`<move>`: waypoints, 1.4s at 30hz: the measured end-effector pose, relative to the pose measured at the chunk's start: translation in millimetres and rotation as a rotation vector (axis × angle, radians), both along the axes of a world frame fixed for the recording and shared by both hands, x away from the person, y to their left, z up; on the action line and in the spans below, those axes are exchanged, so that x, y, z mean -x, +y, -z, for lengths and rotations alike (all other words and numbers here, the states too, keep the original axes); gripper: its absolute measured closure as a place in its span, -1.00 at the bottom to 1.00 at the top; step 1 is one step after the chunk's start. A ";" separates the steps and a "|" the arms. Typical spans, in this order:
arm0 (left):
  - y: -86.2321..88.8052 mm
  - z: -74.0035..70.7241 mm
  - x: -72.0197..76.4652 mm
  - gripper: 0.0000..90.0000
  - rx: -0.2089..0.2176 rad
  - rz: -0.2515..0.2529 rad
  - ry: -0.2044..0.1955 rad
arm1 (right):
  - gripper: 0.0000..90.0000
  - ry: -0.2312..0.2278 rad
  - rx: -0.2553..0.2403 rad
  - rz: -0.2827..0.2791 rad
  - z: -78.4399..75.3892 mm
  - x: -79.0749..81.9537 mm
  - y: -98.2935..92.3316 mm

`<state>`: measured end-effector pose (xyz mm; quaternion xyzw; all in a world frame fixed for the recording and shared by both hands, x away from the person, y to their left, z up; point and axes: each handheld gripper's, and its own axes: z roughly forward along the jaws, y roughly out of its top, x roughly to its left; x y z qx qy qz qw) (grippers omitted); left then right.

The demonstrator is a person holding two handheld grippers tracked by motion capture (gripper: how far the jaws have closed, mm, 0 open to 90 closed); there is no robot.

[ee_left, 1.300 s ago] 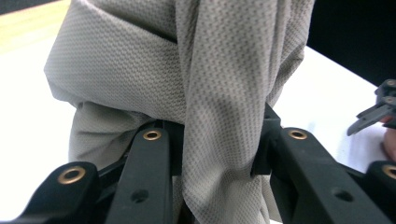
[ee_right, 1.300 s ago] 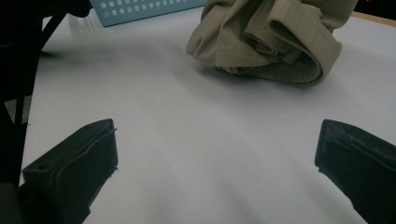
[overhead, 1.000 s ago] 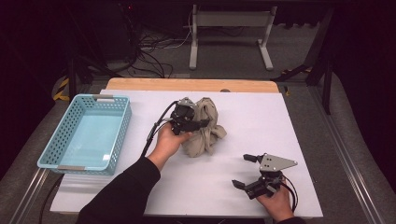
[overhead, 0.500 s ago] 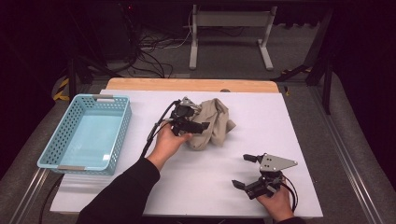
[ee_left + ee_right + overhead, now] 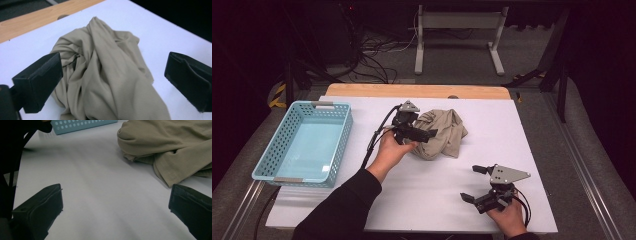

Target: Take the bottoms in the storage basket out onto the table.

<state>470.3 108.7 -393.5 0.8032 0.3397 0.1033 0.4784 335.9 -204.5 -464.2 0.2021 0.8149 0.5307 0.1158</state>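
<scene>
A crumpled beige cloth [image 5: 446, 133] lies on the white table top [image 5: 492, 115], right of centre. My left gripper [image 5: 424, 124] sits at the cloth's left edge and points right into it. In the left gripper view its jaws stand wide apart, so this gripper [image 5: 113, 62] is open with the cloth [image 5: 107, 75] bunched between them. My right gripper [image 5: 472, 183] is open near the table's front right, apart from the cloth. In the right gripper view it [image 5: 116, 192] has bare table between its jaws, and the cloth [image 5: 170, 147] lies farther ahead to the right.
A light blue perforated basket [image 5: 343, 145] stands at the table's left side; its wall [image 5: 82, 123] also shows far off in the right gripper view. A wooden strip [image 5: 412, 91] runs along the table's far edge. Cables trail from both grippers.
The cloth has shifted right and slightly away, spreading a little, with my left gripper following it. The right gripper has stayed put.
</scene>
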 end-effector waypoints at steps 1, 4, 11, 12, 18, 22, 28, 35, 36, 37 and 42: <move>1.3 -2.3 1.0 -0.95 0.004 0.004 -0.008 | -1.00 0.001 0.001 0.000 0.0 0.0 0.2; 3.3 -7.3 4.3 -0.96 0.021 0.010 -0.010 | -1.00 0.001 0.001 0.000 0.0 0.0 0.1; 11.5 -18.6 10.7 -0.97 0.026 0.008 -0.048 | -1.00 0.002 0.001 0.000 0.1 0.0 0.1; 11.9 -19.3 11.4 -0.97 0.033 0.010 -0.042 | -1.00 0.001 0.001 0.000 0.1 0.1 0.1; 16.4 -25.1 15.4 -0.97 0.035 0.008 -0.053 | -1.00 0.000 0.003 0.000 0.2 0.4 0.0; 18.9 -28.4 18.1 -0.97 0.040 0.014 -0.059 | -1.00 0.000 0.001 0.002 0.2 0.2 -0.3; 26.3 -35.5 25.5 -0.97 0.041 0.032 -0.074 | -1.00 -0.001 0.000 0.005 0.3 0.3 -0.7; 43.3 -48.2 35.2 -0.97 0.064 0.038 -0.095 | -1.00 0.002 0.004 0.005 0.4 -0.1 0.2; 46.3 -50.6 37.4 -0.97 0.065 0.040 -0.102 | -1.00 0.002 0.004 0.006 0.4 -0.2 0.2; 47.9 -51.9 38.7 -0.97 0.066 0.040 -0.106 | -1.00 0.002 0.003 0.006 0.5 -0.3 0.0; 56.8 -57.7 46.3 -0.97 0.057 0.047 -0.117 | -1.00 0.002 0.001 0.005 0.4 -0.2 -0.4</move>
